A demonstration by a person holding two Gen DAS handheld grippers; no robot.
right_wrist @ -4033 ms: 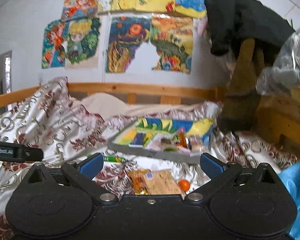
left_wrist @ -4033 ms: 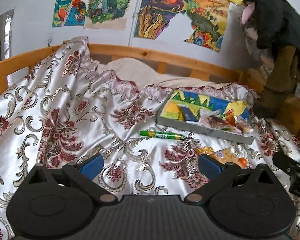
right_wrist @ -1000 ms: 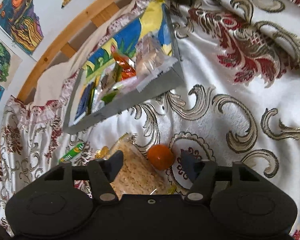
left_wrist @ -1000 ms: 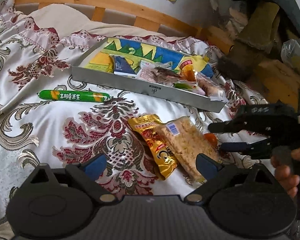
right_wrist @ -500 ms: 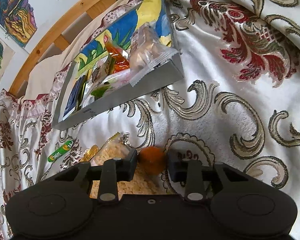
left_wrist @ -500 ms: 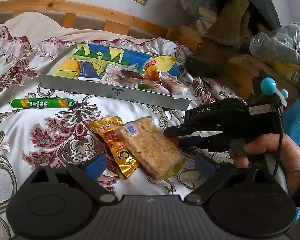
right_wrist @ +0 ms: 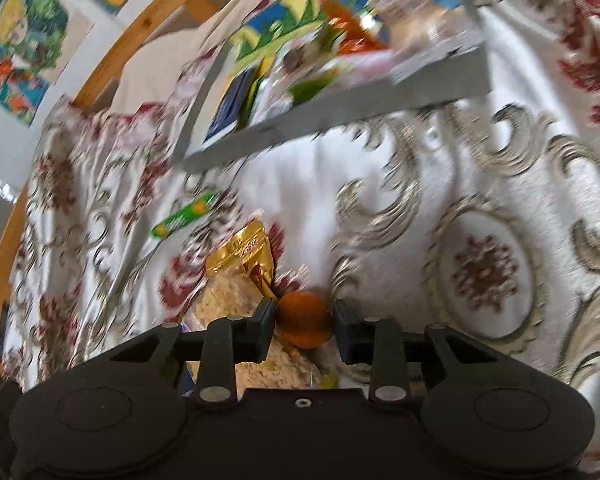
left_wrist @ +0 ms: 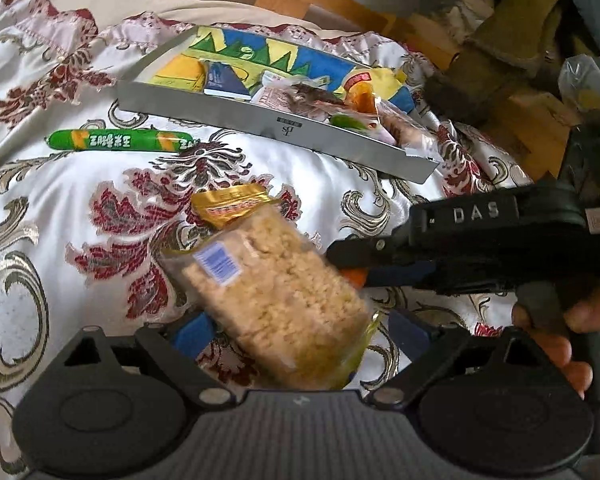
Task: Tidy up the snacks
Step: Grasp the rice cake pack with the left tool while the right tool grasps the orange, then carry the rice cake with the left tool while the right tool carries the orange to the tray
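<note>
Patterned satin bedding (left_wrist: 300, 184) covers the bed where the snacks lie, with a wooden bed rail and bright posters behind it. At the far side sits a shallow grey tray (left_wrist: 260, 120) already holding several wrapped snacks, and a green sausage stick (left_wrist: 120, 141) lies on the cover just in front of it. Nearer, a clear packet of puffed rice cake (left_wrist: 276, 292) overlaps a gold foil packet (left_wrist: 230, 202). A second ago the right gripper (right_wrist: 304, 322) stood spread around a small orange round snack (right_wrist: 302, 318) beside the rice cake; now its pads are pressed against that snack on both sides, so it is pinched, and the blur in the right wrist view suggests the hand is already on the move. The left gripper (left_wrist: 300, 328) has come in closer over the same stretch, and its blue pads now stand spread on either side of the rice cake packet without visibly pressing it. In my judgement the orange snack is secured and ready to be carried to the tray, while the rice cake is lined up as the following pick; the gold packet and sausage stick remain to be sorted.
</note>
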